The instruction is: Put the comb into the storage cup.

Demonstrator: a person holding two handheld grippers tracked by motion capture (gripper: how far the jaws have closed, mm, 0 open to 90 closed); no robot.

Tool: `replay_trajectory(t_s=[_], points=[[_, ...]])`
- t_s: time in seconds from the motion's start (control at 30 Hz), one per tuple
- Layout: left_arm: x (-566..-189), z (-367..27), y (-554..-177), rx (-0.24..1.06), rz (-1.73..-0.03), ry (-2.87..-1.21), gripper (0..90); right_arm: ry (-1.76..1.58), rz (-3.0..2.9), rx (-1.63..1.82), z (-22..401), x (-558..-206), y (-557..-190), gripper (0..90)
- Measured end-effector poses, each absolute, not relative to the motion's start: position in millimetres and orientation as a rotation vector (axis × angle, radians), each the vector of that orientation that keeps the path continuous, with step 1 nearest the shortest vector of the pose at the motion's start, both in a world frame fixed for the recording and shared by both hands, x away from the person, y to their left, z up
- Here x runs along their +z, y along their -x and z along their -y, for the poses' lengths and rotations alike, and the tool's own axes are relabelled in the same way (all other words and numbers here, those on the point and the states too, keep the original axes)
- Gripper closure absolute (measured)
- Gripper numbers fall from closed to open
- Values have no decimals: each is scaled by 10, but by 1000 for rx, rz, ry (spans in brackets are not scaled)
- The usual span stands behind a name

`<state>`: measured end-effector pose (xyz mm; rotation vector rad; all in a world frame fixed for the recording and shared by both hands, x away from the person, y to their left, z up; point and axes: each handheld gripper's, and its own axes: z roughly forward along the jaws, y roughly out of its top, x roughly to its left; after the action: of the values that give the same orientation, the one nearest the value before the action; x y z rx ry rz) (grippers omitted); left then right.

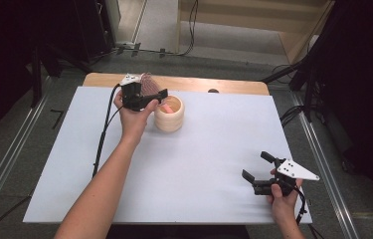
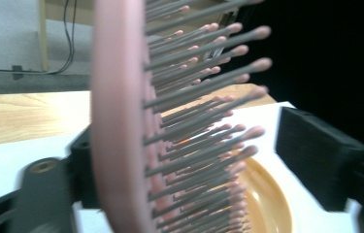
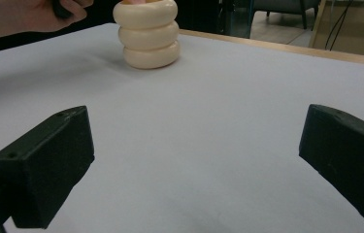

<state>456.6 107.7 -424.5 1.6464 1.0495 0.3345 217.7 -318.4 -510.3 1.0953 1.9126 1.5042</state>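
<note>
The brush (image 2: 136,121) stands between the left gripper's (image 1: 146,97) parted jaws, handle seemingly in the far-left cup (image 1: 169,119); the right gripper (image 1: 263,172) gapes wide, near right.

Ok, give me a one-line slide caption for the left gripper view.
Pink hairbrush standing between the open left tool, bristles toward the right jaw, above the cream holder on the white table.

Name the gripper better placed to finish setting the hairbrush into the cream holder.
Left. The left gripper is right at the cream holder, with the hairbrush between its jaws. The right gripper sits open on the near right of the table, well away.
</note>
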Motion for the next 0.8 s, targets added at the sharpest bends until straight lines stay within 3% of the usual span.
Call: replay_trajectory(t_s=[0.2, 0.8], points=[[-4232, -1099, -4513, 351, -1010, -1662, 0, -1093, -1913, 1503, 3184, -5103, -2176, 0], [-4204, -1257, -4319, 389, -936, -1667, 0, -1090, -1917, 1498, 3176, -5103, -2181, 0]])
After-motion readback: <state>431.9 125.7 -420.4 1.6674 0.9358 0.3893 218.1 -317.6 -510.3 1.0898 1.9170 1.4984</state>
